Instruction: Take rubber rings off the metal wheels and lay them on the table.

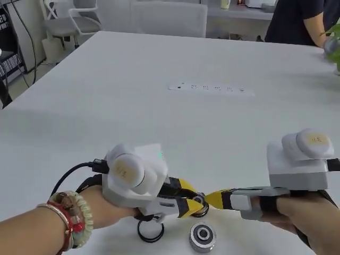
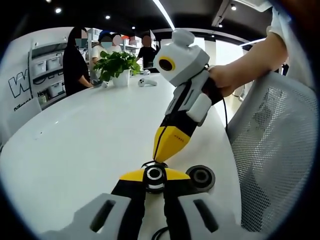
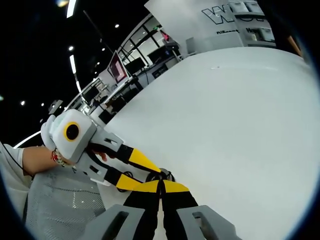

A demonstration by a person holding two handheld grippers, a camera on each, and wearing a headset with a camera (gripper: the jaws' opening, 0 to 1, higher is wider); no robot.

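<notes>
Where your left tongs (image 2: pixel 153 176) stand: clamped across a metal wheel (image 2: pixel 154 173), low at the near end of the counter (image 1: pixel 159 133); whether the wheel rests on it or hangs just above, I can't tell.
Right tongs (image 3: pixel 161 183): tips together, nose to nose with the left pair at the wheel's rim. They look to be nipping the rubber ring (image 2: pixel 148 164) where it lifts off the rim, though the pinch is small in every view.
Step, as I judge it: peeling this ring off the held wheel; it isn't free yet.
Other task things: a loose ring (image 1: pixel 150 231) lies flat on the counter just beside your left gripper, on the near side. A second wheel (image 1: pixel 202 237) lies next to it and looks like bare metal.
Risk, slipped pinch: if you've caught only a sliver of rubber, it may snap back onto the rim when you pull.
Risk, lost wheel: the left tongs grip a round, smooth thing, so a sideways tug could roll it out onto the second wheel or the loose ring.
Risk, flying ring: stretched rubber letting go all at once may spring off the counter's near edge. Pull slowly, along the wheel's axis.
Risk, clash: the yellow tips touch or nearly touch, and twisting could lever one pair open.
Farther out: a socket strip (image 1: pixel 210 87) sits well apart at mid-counter.
</notes>
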